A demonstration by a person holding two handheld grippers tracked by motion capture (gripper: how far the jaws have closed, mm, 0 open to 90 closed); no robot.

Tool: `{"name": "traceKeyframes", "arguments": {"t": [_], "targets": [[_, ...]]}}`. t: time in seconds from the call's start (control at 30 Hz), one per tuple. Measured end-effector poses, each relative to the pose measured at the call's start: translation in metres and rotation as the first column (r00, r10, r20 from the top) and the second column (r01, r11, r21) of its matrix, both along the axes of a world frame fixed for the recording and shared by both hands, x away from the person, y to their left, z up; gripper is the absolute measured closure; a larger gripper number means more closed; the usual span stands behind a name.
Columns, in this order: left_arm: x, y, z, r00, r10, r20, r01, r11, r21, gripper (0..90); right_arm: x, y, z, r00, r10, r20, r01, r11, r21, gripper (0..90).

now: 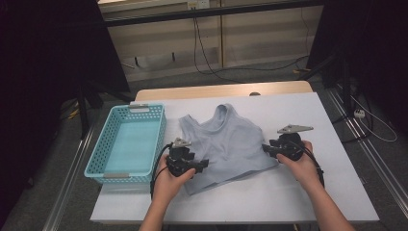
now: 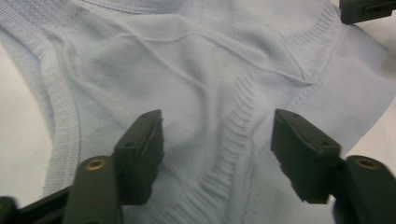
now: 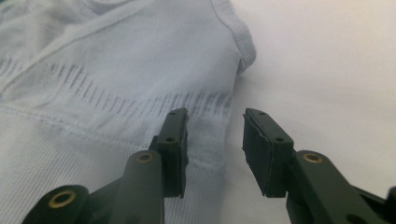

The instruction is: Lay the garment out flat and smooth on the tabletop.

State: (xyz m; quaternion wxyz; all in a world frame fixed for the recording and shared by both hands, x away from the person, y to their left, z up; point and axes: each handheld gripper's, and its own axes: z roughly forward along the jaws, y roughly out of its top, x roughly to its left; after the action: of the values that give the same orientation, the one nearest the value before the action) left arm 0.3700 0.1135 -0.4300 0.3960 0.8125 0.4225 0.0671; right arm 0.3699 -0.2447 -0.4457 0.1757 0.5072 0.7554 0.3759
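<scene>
While spread flat at table [image 1: 288, 192] centre, pale blue knit top [image 1: 226, 144] lies neck toward 12 o'clock, hem toward 6, just right of teal basket [image 1: 130, 144], which sits at 9 o'clock. Left gripper [image 1: 199, 165] at top's 8 o'clock hem corner; seen in left gripper view [image 2: 217, 154], jaws parted wide over ribbed fabric, pads clear of cloth, gripping nothing. Right gripper [image 1: 266, 148] at top's 3 o'clock side edge; seen in right gripper view [image 3: 215, 149], jaws partly apart, straddling side seam, left pad over cloth, right pad over bare table, no pinch yet, though contact of left pad with fabric hard to call from that angle. Step in hand, probably: positioning both claws on opposite edges for fold or lift. Next move calls for lowering onto edges, closing on cloth, taking only intended layers, then moving both together toward basket or across toward 9 o'clock.
</scene>
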Motion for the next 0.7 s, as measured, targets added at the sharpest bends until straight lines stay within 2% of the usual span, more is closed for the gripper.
{"name": "traceKeyframes", "arguments": {"t": [0.1,0.17,0.27,0.33,0.37,0.57,0.7], "targets": [[-0.002,0.002,0.001,0.9999,0.010,0.003,-0.010,0.9999,0.004,26.2,0.004,0.002,-0.007,0.9992,-0.010,-0.038,0.008,0.999,-0.035,54.7],[-0.003,0.004,0.001,1.0000,0.008,0.002,-0.008,0.9999,0.006,25.2,0.007,0.003,-0.011,0.9987,-0.014,-0.050,0.011,0.999,-0.045,55.0],[-0.004,0.006,0.001,0.9998,0.016,0.007,-0.016,0.9998,0.012,23.5,0.010,0.003,-0.011,0.9984,-0.010,-0.055,0.008,0.999,-0.041,63.5],[-0.005,0.007,0.000,0.9997,0.025,0.006,-0.025,0.9997,0.007,23.0,0.011,0.003,-0.012,0.9988,-0.007,-0.049,0.006,0.999,-0.034,75.6],[-0.005,0.007,0.000,0.9996,0.027,0.007,-0.027,0.9996,0.008,22.8,0.012,0.002,-0.012,0.9982,0.011,-0.058,-0.011,1.000,-0.005,84.9],[-0.005,0.008,0.001,0.9992,0.040,0.009,-0.040,0.9992,0.008,22.3,0.013,-0.001,-0.009,0.9978,0.019,-0.063,-0.019,1.000,-0.002,89.0],[-0.005,0.007,0.000,0.9997,0.025,0.007,-0.025,0.9994,0.024,22.2,0.010,-0.015,-0.002,0.9987,-0.008,-0.049,0.011,0.998,0.055,89.2]]}}
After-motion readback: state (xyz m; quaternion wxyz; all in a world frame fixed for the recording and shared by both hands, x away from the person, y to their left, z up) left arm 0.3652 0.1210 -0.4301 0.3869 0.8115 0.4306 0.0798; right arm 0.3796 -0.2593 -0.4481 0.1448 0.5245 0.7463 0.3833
